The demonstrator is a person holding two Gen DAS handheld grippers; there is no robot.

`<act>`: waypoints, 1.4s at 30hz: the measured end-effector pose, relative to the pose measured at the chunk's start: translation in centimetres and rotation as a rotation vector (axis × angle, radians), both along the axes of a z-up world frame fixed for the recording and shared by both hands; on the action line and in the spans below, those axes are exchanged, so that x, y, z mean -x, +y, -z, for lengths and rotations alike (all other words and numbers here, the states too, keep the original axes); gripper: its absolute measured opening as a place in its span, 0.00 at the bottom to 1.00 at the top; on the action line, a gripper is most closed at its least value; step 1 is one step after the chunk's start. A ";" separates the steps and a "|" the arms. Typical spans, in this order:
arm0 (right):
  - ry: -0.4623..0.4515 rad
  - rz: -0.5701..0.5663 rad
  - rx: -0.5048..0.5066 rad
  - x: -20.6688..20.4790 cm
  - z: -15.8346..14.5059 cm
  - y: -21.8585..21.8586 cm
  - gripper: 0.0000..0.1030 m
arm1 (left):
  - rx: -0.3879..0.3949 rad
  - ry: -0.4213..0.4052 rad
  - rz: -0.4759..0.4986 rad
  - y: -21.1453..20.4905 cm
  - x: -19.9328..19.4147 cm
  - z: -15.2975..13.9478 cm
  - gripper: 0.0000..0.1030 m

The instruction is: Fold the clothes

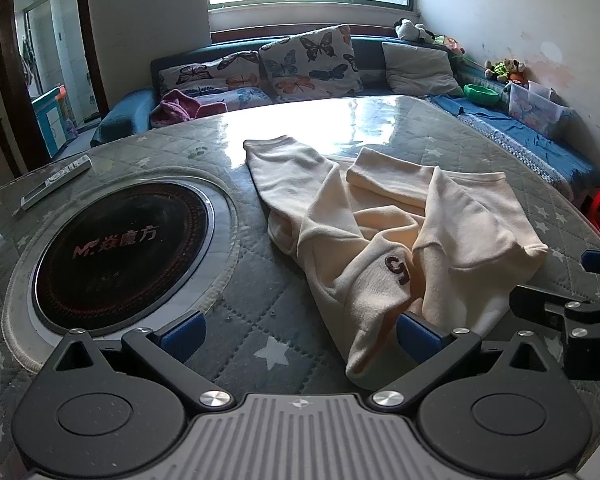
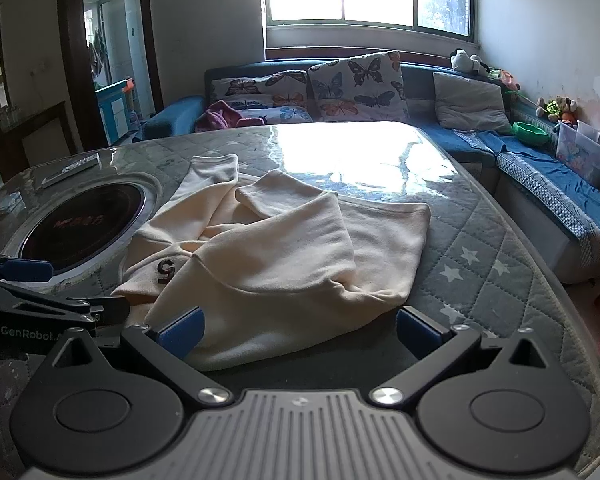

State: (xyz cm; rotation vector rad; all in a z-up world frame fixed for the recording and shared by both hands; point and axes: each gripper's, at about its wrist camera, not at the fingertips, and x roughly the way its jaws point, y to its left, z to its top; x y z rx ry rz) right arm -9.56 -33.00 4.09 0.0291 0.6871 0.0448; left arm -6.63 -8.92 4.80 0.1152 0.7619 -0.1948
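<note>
A: From the left wrist, what do you see?
B: The left hand-held gripper (image 1: 300,334) is spread wide and holds nothing. The cream sweater (image 1: 384,224) lies crumpled on the desk (image 1: 140,304), beside the round black cooktop (image 1: 120,248).

A: And the right wrist?
B: The right hand-held gripper (image 2: 300,332) is also spread, with the sweater's (image 2: 268,256) near edge between its fingers, not pinched.

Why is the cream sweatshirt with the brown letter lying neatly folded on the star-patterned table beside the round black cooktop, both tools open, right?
Not folded: the cream sweatshirt lies crumpled, sleeves crossed, in the right wrist view. It is beside the cooktop, with the left tool and right tool open.
</note>
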 end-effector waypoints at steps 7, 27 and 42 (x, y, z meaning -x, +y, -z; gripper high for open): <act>0.001 -0.001 -0.014 -0.5 0.0 -0.2 1.00 | -0.001 0.005 0.010 -0.3 -0.4 0.1 1.00; -0.013 -0.006 -0.002 -6.3 -1.0 -1.8 0.99 | 0.026 -0.029 0.012 0.2 -5.1 -1.9 1.00; 0.046 -0.030 -0.107 -14.8 0.1 -3.9 0.65 | 0.020 0.003 0.092 -2.3 -12.7 -1.1 0.82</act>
